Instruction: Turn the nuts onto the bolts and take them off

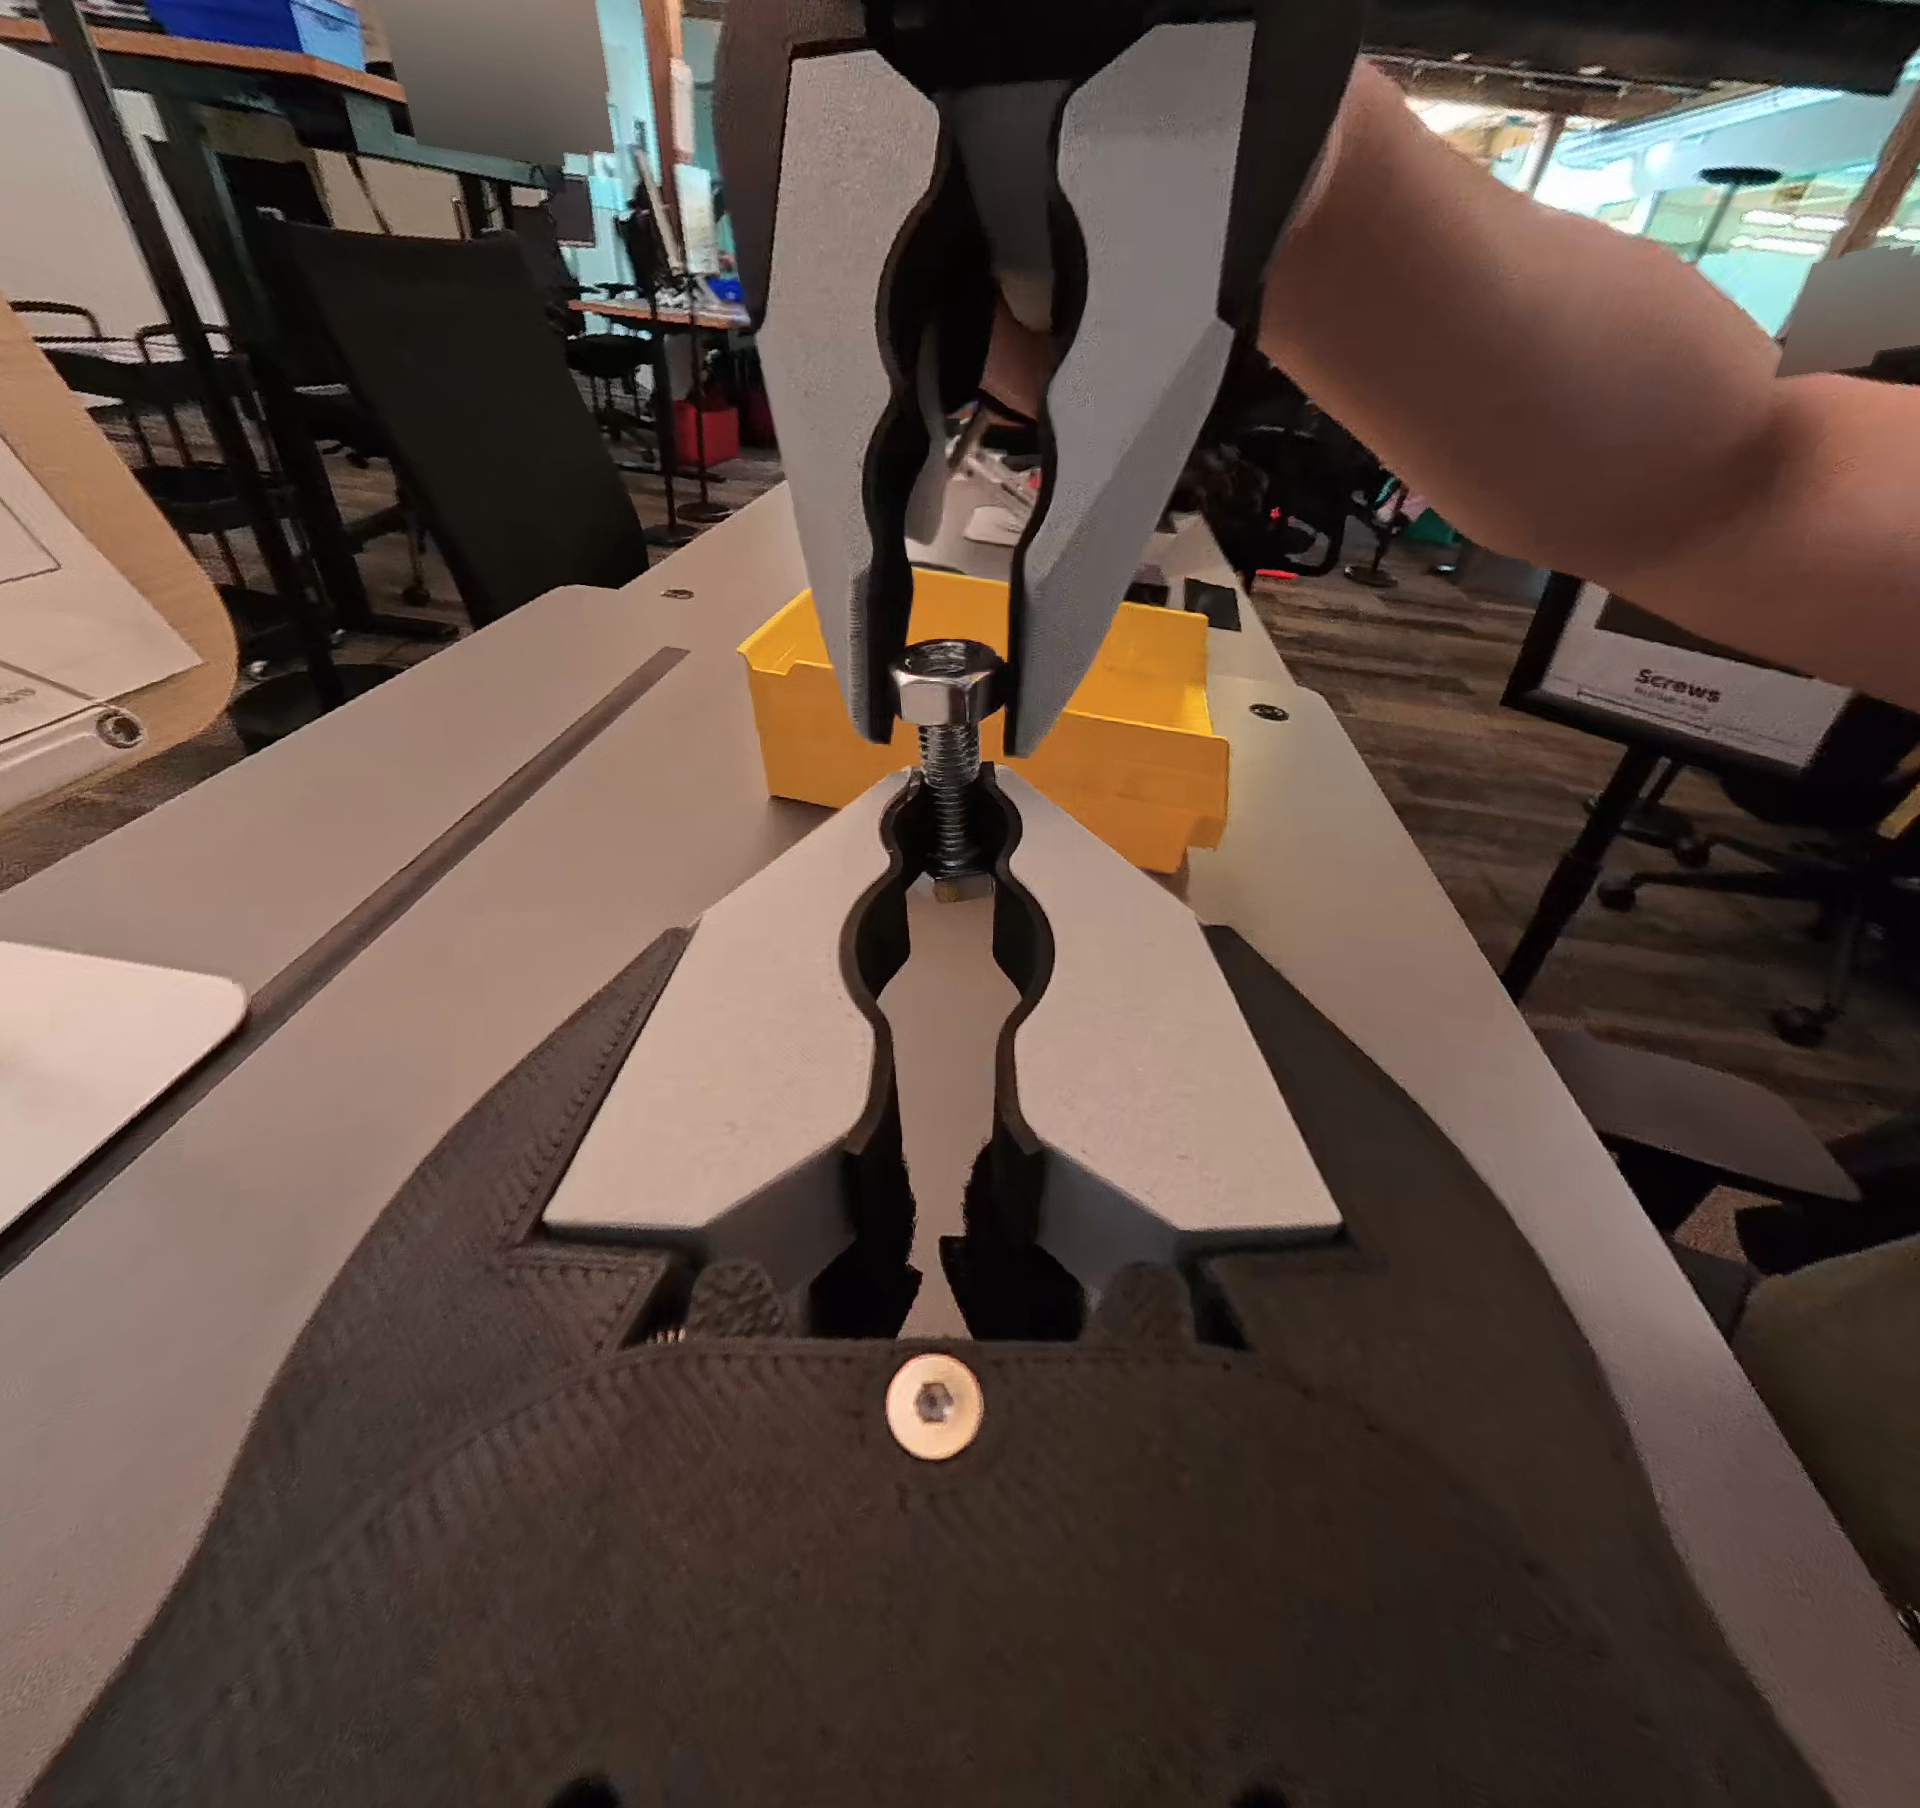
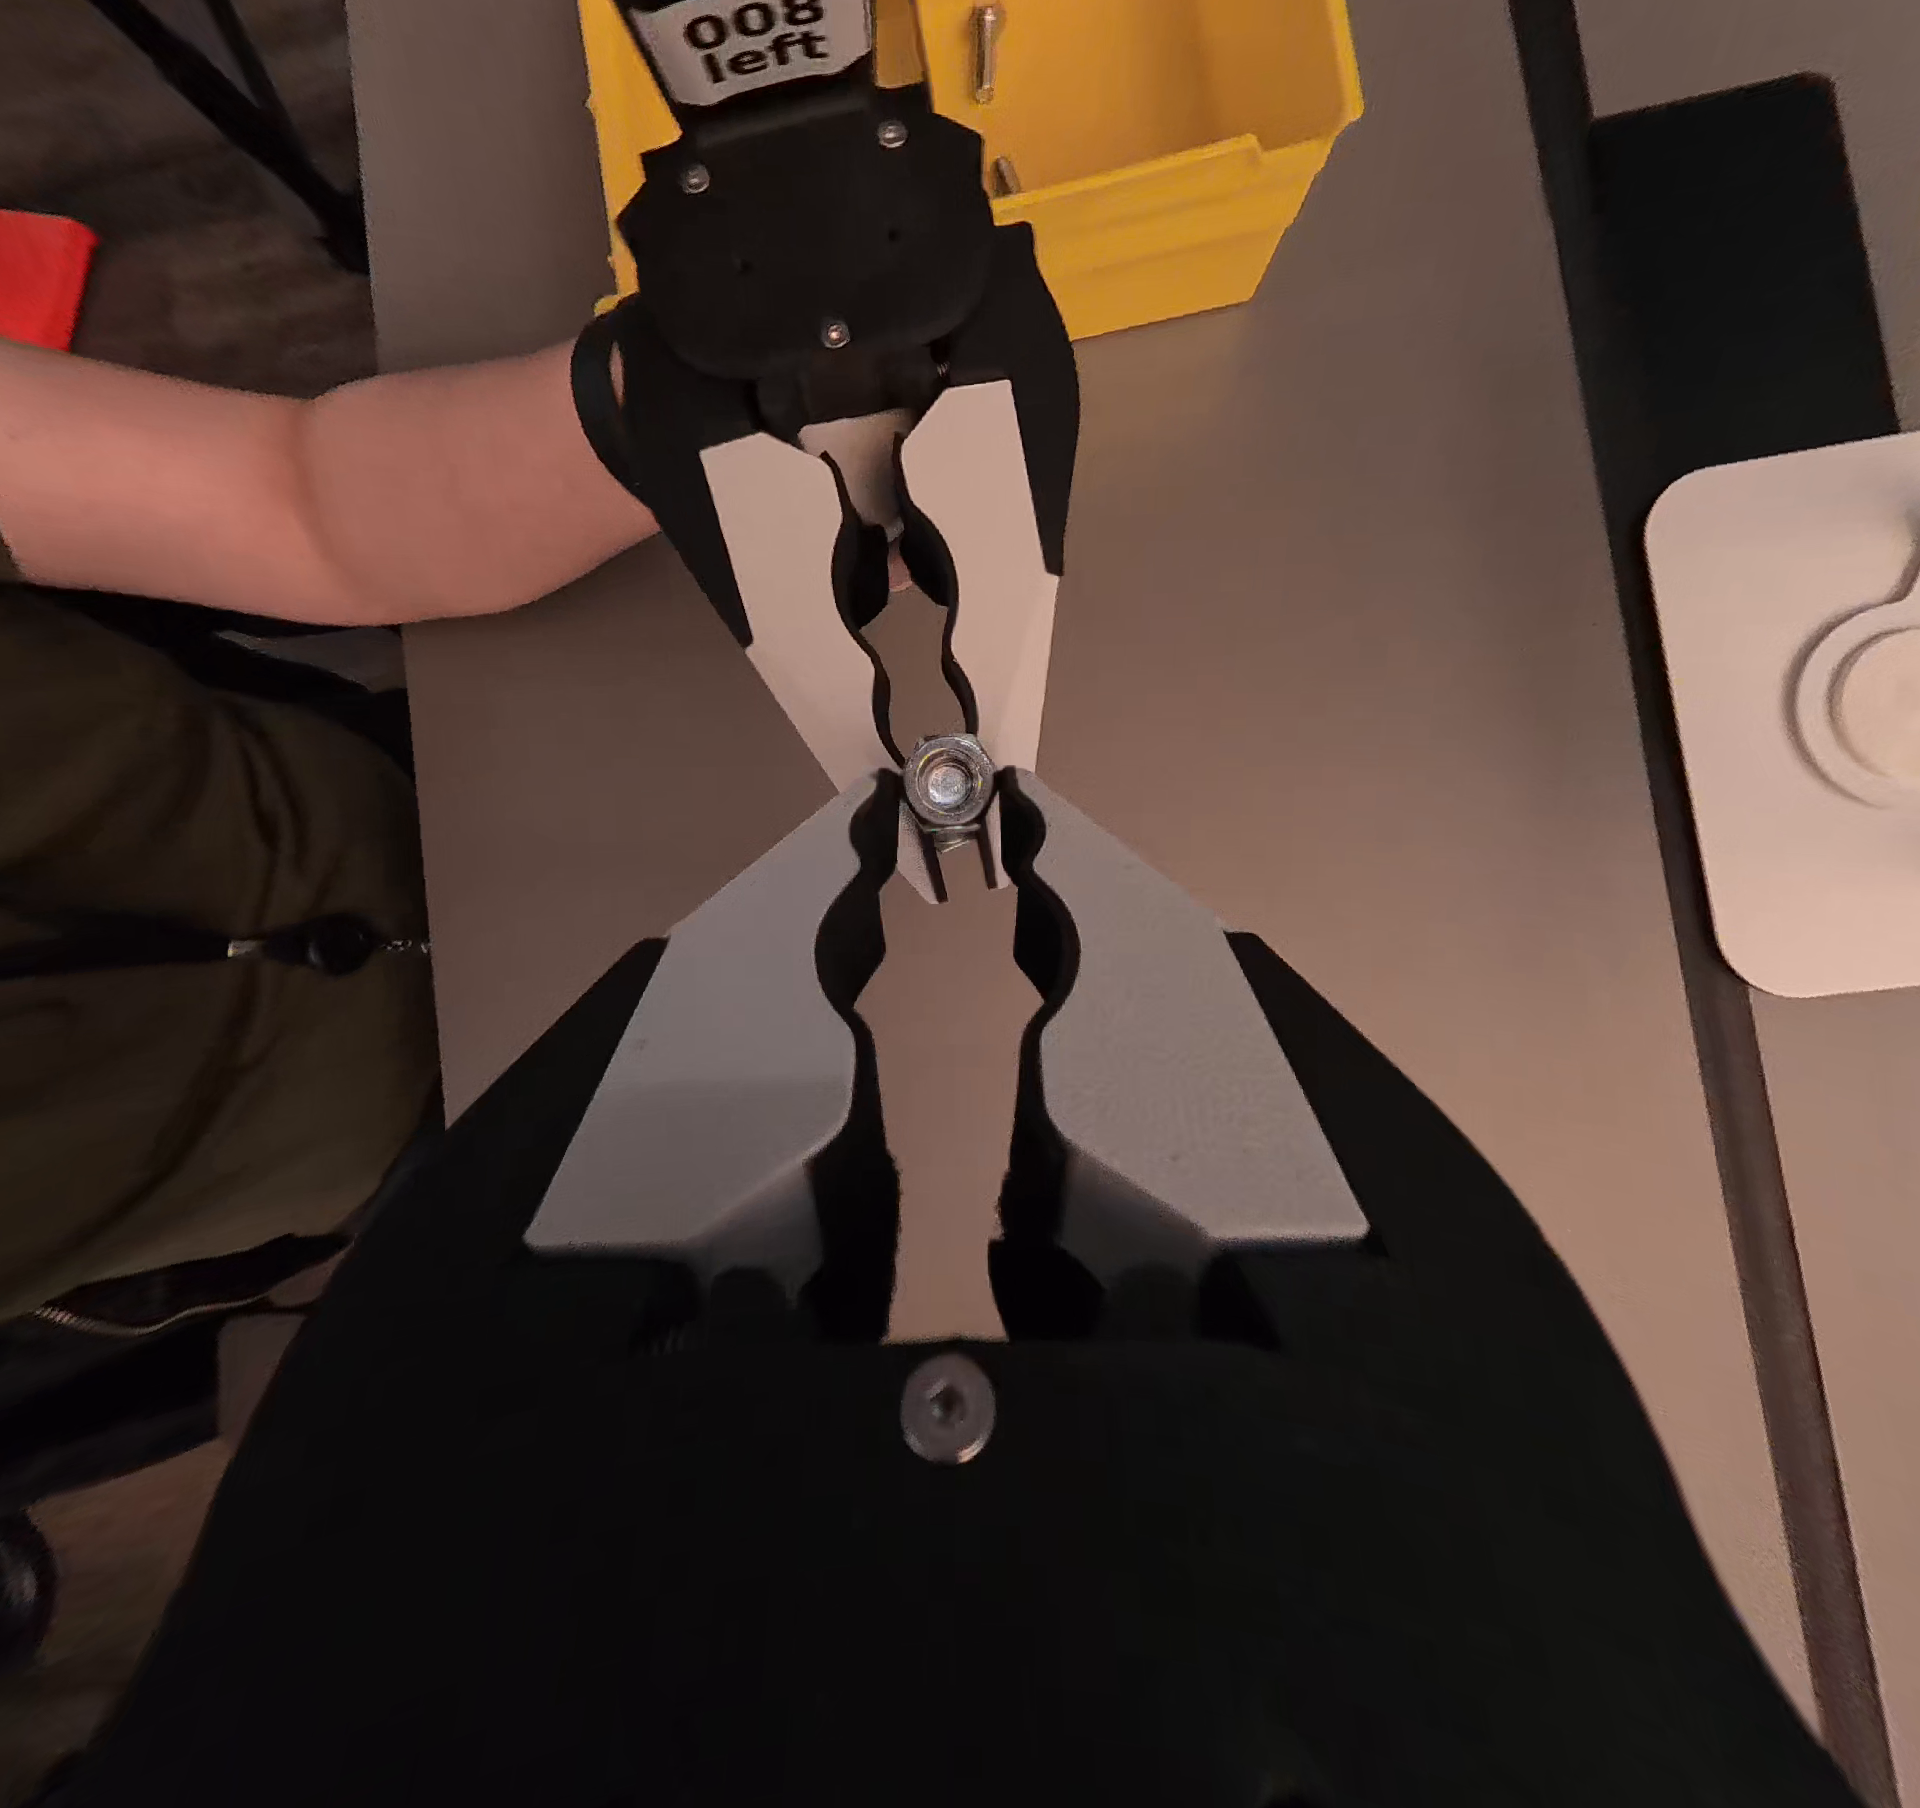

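A steel bolt (image 1: 948, 813) stands upright above the grey table (image 1: 416, 927), head down. My left gripper (image 1: 951, 794) is shut on its threaded shaft, with the hex head just below the fingertips. A hex nut (image 1: 948, 688) sits on the bolt's top end. My right gripper (image 1: 948, 732) comes down from above and is shut on the nut. In the right wrist view I look straight down on the nut (image 2: 920, 771), which sits between my right gripper's (image 2: 951, 787) tips. The left gripper (image 2: 961, 870) reaches in from the far side underneath it.
A yellow bin (image 1: 1143, 719) stands just behind the grippers and holds a couple of loose bolts (image 2: 985, 44). A white pad (image 2: 1818, 719) lies on the table to one side, past a dark groove (image 1: 468, 823). A person's forearms (image 1: 1558, 408) hold both grippers. Only a small space, under 4 cm, lies between the two pairs of fingers.
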Demonstrator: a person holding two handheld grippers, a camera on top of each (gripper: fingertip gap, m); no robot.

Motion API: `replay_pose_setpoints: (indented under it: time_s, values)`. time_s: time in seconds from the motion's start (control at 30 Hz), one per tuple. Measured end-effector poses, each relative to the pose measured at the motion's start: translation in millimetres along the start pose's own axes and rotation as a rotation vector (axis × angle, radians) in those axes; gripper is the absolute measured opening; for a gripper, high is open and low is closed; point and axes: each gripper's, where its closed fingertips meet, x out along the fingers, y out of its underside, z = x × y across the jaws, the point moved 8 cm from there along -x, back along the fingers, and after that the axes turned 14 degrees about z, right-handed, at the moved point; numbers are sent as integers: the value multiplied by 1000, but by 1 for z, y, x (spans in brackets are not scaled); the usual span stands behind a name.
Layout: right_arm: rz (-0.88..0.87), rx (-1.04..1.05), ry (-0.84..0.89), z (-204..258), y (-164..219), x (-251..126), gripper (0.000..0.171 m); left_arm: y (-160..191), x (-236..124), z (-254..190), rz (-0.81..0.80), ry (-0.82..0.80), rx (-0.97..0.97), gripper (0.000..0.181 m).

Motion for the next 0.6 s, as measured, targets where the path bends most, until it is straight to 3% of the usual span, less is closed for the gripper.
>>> replay_pose_setpoints:
  time_s: [0.23, 0.37, 0.6]
  values:
    - [-141, 418, 115, -13, -1, 8, 19, 0, 0, 16, 11, -258, -49, 7]
    - [-149, 276, 130, -12, -4, 1, 35, 0, 1, 14, 21, -252, -32, 7]
    - [7, -131, 94, -4, 4, -5, 37, -1, -2, 2, -15, -31, 8, 7]
